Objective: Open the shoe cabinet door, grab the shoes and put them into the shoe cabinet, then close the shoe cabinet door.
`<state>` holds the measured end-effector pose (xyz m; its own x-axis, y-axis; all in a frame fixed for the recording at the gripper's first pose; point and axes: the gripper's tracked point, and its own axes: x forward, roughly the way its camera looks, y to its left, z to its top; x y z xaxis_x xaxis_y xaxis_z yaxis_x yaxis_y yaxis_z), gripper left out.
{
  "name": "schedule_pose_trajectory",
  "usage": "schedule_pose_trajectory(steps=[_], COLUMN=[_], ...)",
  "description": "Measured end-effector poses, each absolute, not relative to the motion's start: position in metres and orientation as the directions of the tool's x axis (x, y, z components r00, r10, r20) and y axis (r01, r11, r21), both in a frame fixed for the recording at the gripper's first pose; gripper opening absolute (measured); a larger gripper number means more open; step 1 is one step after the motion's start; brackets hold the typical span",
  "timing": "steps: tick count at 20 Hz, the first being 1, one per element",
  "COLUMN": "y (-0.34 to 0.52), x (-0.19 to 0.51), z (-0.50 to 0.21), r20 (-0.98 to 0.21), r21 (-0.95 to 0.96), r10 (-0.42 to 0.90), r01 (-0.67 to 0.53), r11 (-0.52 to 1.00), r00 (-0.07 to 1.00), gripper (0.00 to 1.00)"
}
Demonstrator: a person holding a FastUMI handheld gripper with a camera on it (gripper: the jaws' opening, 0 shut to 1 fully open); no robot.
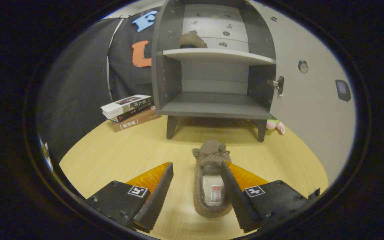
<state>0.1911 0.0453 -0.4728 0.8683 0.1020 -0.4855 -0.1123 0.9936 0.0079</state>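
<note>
Claw [197, 170] sits low over the table [118, 156], fingers spread wide, pinching nothing. Brown fuzzy shoe [210, 178] lies flat on the table in the gap between the fingers, closer to the right one; that finger overlaps the shoe's right edge, but contact can't be confirmed. Left finger is well clear of it, bare wood between them. Shoe's toe, with a small bow, points away toward the cabinet [217, 66]; the heel opening faces the camera, with a pale insole and a small label inside. Beyond the fingertips the dark grey cabinet stands on short legs, front open, interior visible. Second brown shoe [192, 40] sits on the light middle shelf [218, 56], toward its left side. Bottom compartment below the shelf holds nothing. Pale door [312, 100] is swung out to the right of the cabinet, hinge [278, 85] showing at the cabinet's right edge, round knob [303, 66] further out on the door. Stack of three books [130, 111] lies on the table just left of the cabinet, beside its left leg. Small pink and green toy [275, 124] sits by the right leg, partly hidden behind it.
</note>
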Motion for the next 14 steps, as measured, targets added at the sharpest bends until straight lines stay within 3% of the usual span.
schedule_pose_trajectory(steps=[2, 3, 5, 6, 8, 9, 14], y=[0.051, 0.051, 0.054, 0.046, 0.045, 0.043, 0.029], x=[0.201, 0.207, 0.22, 0.232, 0.229, 0.228, 0.21], z=[-0.488, -0.501, -0.518, -0.522, -0.524, -0.519, -0.494], r20=[-0.519, -0.544, -0.565, -0.556, -0.54, -0.522, -0.457], r21=[0.041, 0.051, 0.072, 0.051, 0.127, 0.137, 0.103], r10=[0.121, 0.127, 0.148, 0.126, 0.171, 0.182, 0.178], r01=[-0.116, -0.118, -0.13, -0.118, -0.121, -0.129, -0.146], r11=[0.992, 0.992, 0.989, 0.992, 0.985, 0.982, 0.984], r00=[0.846, 0.829, 0.812, 0.822, 0.824, 0.833, 0.872], gripper=[0.81, 0.66, 0.54, 0.53, 0.16, 0.1, 0.08])
